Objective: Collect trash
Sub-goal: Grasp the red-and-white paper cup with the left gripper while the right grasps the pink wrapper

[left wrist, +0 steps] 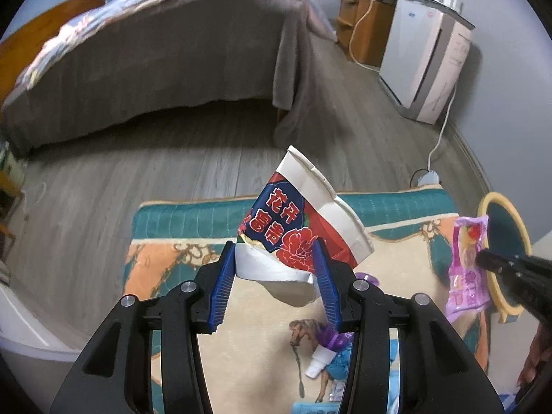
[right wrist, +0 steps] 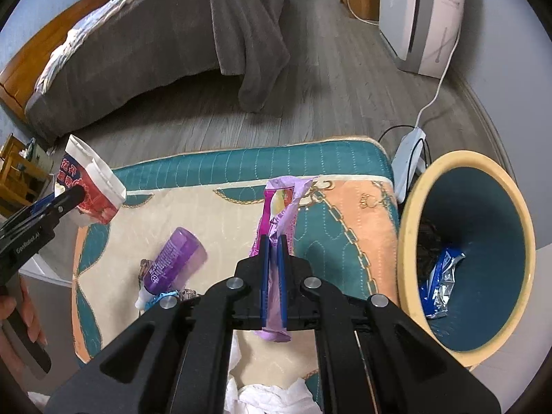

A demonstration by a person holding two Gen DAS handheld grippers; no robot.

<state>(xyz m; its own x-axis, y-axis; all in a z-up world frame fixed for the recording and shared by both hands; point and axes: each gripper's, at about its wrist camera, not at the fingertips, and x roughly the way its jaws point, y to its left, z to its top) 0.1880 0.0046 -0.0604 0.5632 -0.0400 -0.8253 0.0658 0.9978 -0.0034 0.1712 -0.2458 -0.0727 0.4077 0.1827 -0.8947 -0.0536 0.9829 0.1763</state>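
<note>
My left gripper [left wrist: 274, 258] is shut on a crushed paper cup [left wrist: 303, 220], red and blue with white rim, lifted above the patterned rug [left wrist: 193, 262]. The same cup [right wrist: 91, 186] shows at the left of the right wrist view, clamped in the left gripper's black fingers [right wrist: 67, 198]. My right gripper [right wrist: 273, 241] is shut on a thin purple wrapper [right wrist: 279, 207], which hangs above the rug; the wrapper [left wrist: 467, 262] also appears at the right of the left wrist view. A yellow-rimmed teal bin [right wrist: 410, 214] stands to the right, with a blue foil packet [right wrist: 440, 279] inside.
A purple bottle [right wrist: 176, 262] lies on the rug [right wrist: 362, 214], with crumpled white tissue [right wrist: 272, 396] near the front. A grey-covered bed [left wrist: 155, 62] stands behind, a white appliance [left wrist: 427, 62] and a power strip with cables [right wrist: 410, 151] at the right. A hand [right wrist: 24, 310] holds the left gripper.
</note>
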